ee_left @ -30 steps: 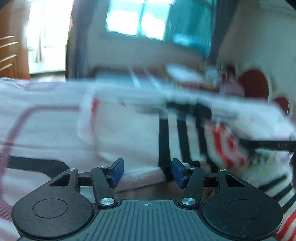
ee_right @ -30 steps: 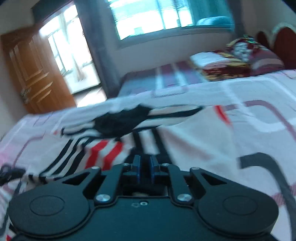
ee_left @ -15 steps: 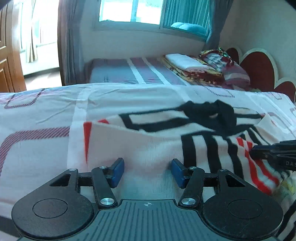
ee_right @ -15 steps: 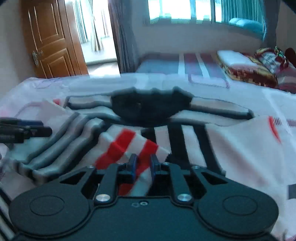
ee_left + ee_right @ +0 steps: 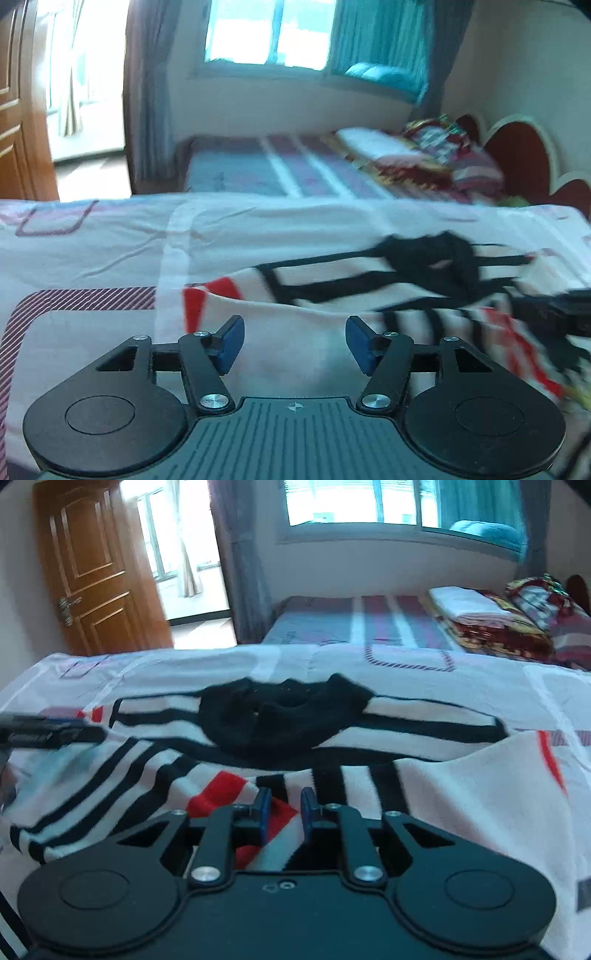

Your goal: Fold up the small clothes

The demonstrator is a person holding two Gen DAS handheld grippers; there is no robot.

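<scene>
Your left tool [image 5: 291, 341] has its jaws spread and opening wider, nothing pinched; white cloth simply lies under the gap. Your right tool [image 5: 282, 814], pressed nearly together half a second ago, is now opening, with a red-and-white fold of the striped garment [image 5: 369, 775] lying between its jaws. The garment rests on the bed [image 5: 406, 672], black collar [image 5: 284, 716] toward the window, one side folded over the middle. Both tools letting go suggests this fold is laid down, so the next one can start.
</scene>
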